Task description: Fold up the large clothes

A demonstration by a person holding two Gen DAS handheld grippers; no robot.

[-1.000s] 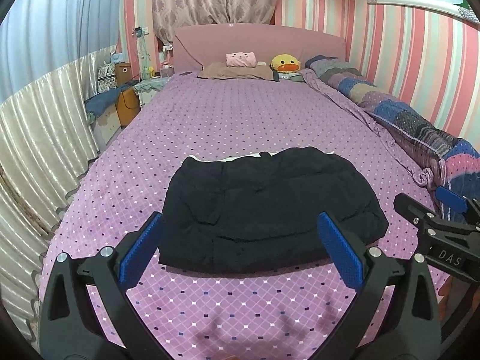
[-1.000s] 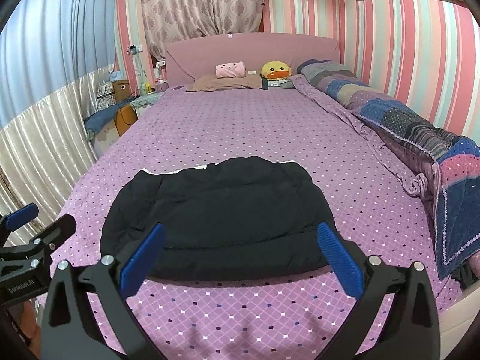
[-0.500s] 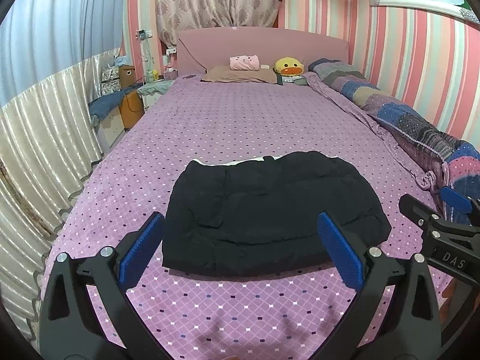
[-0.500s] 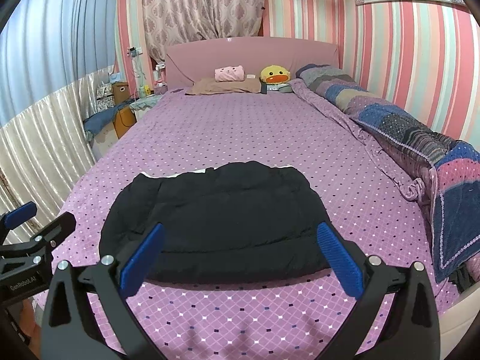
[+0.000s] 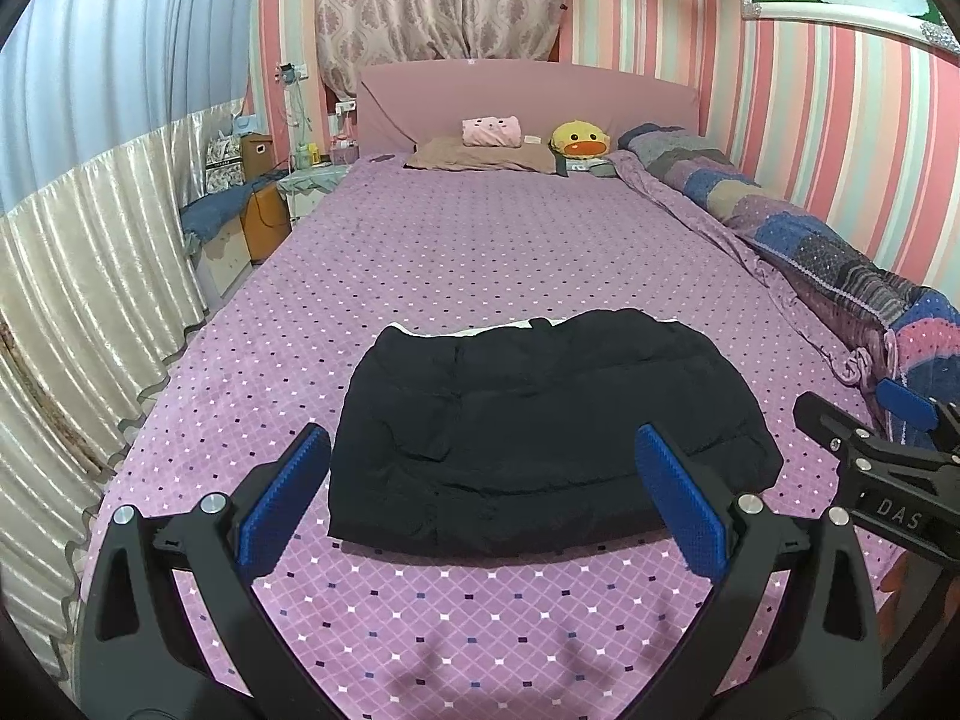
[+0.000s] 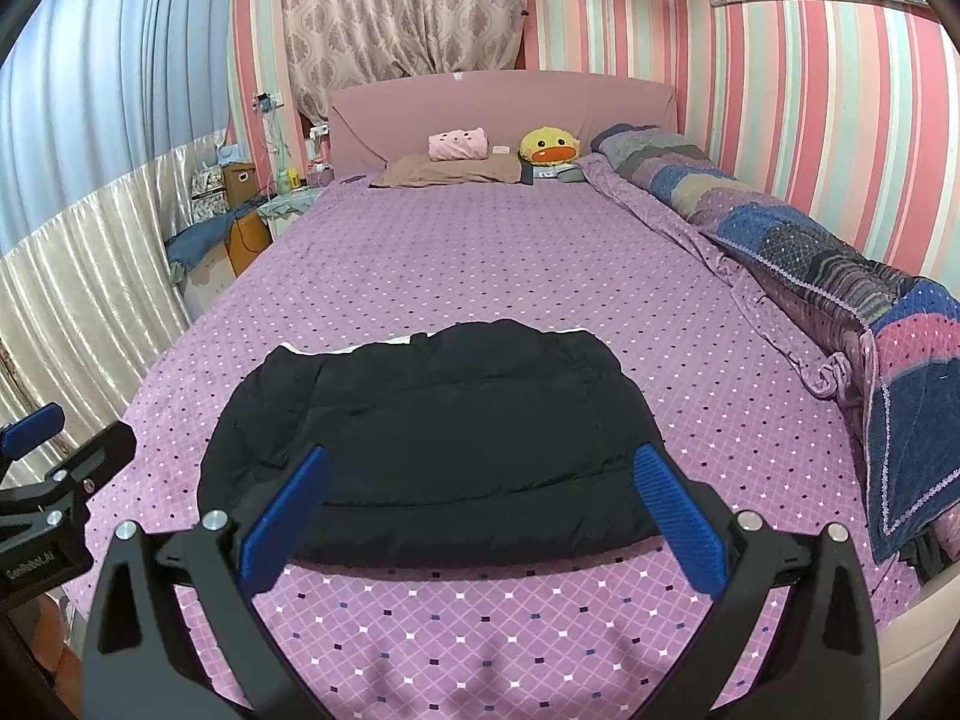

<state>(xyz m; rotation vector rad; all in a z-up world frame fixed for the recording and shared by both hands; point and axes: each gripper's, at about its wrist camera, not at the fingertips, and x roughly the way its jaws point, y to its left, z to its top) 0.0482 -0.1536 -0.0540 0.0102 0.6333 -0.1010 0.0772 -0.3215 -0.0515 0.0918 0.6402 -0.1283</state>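
Note:
A black padded jacket [image 5: 540, 426] lies folded into a flat rectangle on the purple dotted bedspread [image 5: 480, 252], with a strip of white lining showing at its far edge. It also shows in the right wrist view [image 6: 432, 438]. My left gripper [image 5: 480, 498] is open and empty, held above the bed just short of the jacket's near edge. My right gripper [image 6: 474, 510] is open and empty too, over the jacket's near edge. The right gripper also shows at the right of the left wrist view [image 5: 882, 438], and the left gripper at the left of the right wrist view [image 6: 54, 480].
A rolled patchwork quilt [image 5: 828, 252] runs along the bed's right side by the striped wall. Pillows [image 5: 480, 156] and a yellow duck toy [image 5: 579, 141] lie at the pink headboard. A nightstand and boxes [image 5: 258, 204] stand at the left, beside a pleated curtain [image 5: 90, 300].
Both grippers have drawn back and lifted slightly from the jacket, so it looks a little smaller and farther off. The jacket has not moved. Both grippers stay open.

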